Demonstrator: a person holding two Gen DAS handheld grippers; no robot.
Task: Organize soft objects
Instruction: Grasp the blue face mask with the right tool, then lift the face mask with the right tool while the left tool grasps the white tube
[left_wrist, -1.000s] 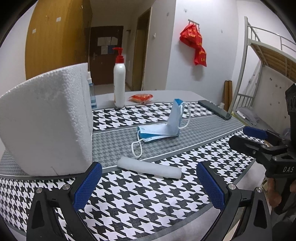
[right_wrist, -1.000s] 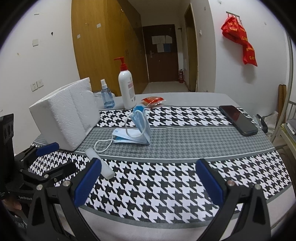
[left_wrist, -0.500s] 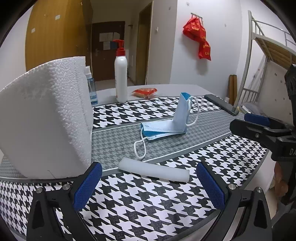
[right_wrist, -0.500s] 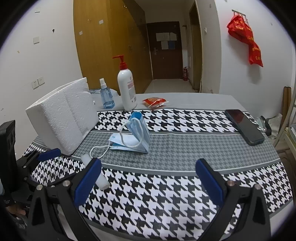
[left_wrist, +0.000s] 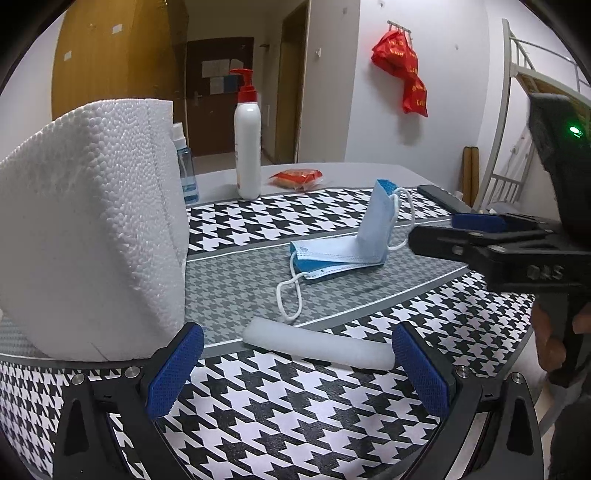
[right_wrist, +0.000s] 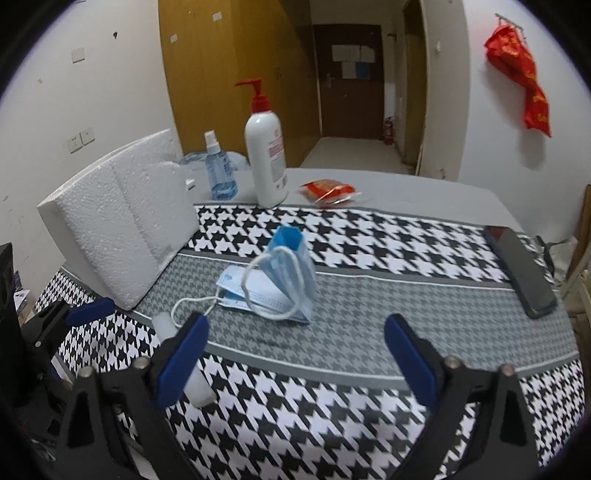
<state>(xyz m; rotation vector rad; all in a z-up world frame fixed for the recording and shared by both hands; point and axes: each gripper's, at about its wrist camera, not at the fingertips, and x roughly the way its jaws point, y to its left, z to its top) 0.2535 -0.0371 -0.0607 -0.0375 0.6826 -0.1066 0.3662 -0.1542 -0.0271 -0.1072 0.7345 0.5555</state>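
Nearby, foam block (left_wrist: 88, 229) beside foam roll (left_wrist: 317, 345), face mask (right_wrist: 273, 284) beyond, both grippers' fingers apart, empty.

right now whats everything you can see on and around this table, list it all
white styrofoam block: 1, white, table's left side
blue face masks: folded pile, count unclear, grey centre strip
white foam cylinder: 1, near edge
white pump bottle with red top: 1, far side
blue spray bottle: 1, beside pump bottle
red snack packet: 1, far side
black phone: 1, right edge
houndstooth tablecloth: 1, black-white-grey
red bag: hanging on wall
left gripper: blue pads, open, empty
right gripper: blue pads, closing slightly, empty
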